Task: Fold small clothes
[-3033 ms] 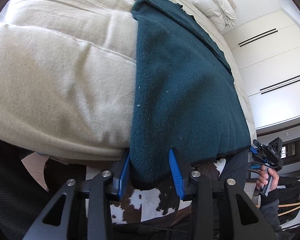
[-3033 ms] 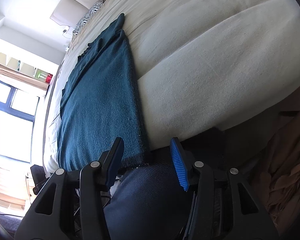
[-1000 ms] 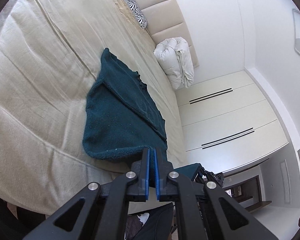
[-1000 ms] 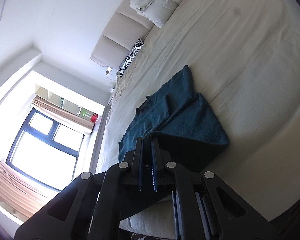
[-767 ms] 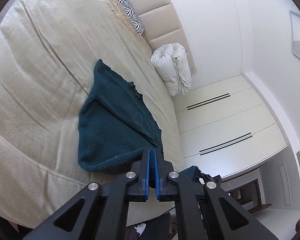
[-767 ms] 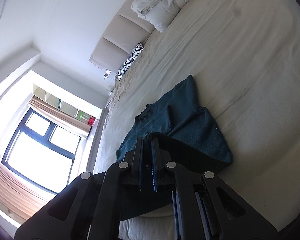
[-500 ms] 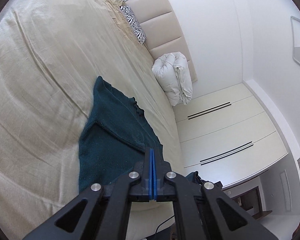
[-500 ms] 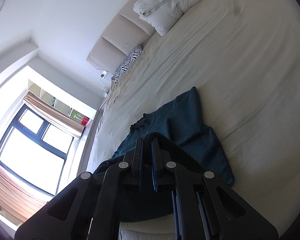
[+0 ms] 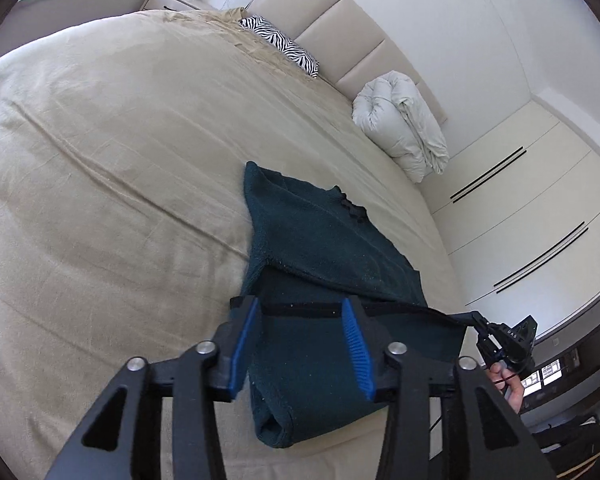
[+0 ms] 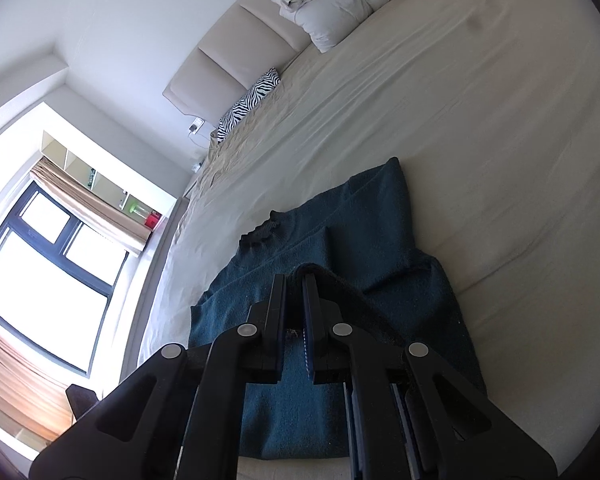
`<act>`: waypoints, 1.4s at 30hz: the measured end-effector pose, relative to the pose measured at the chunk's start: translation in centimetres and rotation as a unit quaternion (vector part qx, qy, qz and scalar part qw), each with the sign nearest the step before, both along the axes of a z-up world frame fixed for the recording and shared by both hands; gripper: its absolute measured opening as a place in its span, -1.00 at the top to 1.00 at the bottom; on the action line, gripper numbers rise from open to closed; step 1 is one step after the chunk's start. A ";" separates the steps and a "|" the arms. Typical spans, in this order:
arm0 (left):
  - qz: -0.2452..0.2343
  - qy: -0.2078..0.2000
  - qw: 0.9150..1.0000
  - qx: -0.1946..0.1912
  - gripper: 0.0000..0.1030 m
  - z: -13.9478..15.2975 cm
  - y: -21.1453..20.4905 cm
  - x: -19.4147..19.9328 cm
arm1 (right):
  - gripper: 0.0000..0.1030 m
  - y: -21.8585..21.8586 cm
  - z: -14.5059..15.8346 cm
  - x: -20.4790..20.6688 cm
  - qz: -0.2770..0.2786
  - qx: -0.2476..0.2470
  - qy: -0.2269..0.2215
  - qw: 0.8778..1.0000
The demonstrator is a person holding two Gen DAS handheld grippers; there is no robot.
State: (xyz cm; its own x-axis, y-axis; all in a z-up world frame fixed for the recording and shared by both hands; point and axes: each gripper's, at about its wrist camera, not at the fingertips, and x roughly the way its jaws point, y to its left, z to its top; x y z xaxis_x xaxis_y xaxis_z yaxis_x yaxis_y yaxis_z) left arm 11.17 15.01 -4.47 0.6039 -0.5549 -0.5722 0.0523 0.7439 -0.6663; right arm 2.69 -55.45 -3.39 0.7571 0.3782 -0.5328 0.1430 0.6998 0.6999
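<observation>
Beige bedding covers the bed [image 9: 112,168], and the dark teal sweater [image 9: 324,236] lies near its foot end, well apart from the zebra pillow [image 9: 280,40] and the rolled white duvet [image 9: 404,120] at the headboard. Its hem is lifted and carried toward the neckline, a fold half made. The left gripper [image 9: 300,340] stands with jaws spread, the hem edge running across the gap, seemingly unclamped. The right gripper [image 10: 295,280] is pinched closed on the hem corner. To finish well, I judge both corners should land level, just short of the collar, the right letting go only once the cloth rests flat.
</observation>
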 end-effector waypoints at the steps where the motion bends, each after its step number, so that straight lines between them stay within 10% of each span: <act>1: -0.009 0.003 1.000 0.004 -0.21 -0.6 -0.4 0.2 | 0.88 -0.2 -0.3 -0.5 -0.004 0.007 0.002 1.000; 8: -0.042 0.064 0.996 0.040 -0.20 -5.3 -3.3 2.0 | 0.88 -1.4 -0.9 -3.1 -0.023 0.017 0.001 1.000; 17: -0.026 0.065 0.993 0.089 0.80 -5.9 -4.2 2.4 | 0.87 -1.8 -0.9 -4.2 -0.023 0.017 -0.003 1.000; 42: 0.026 -0.081 0.985 0.151 0.85 3.5 -5.1 3.1 | 0.88 -2.0 1.8 -1.6 -0.028 -0.027 -0.021 0.999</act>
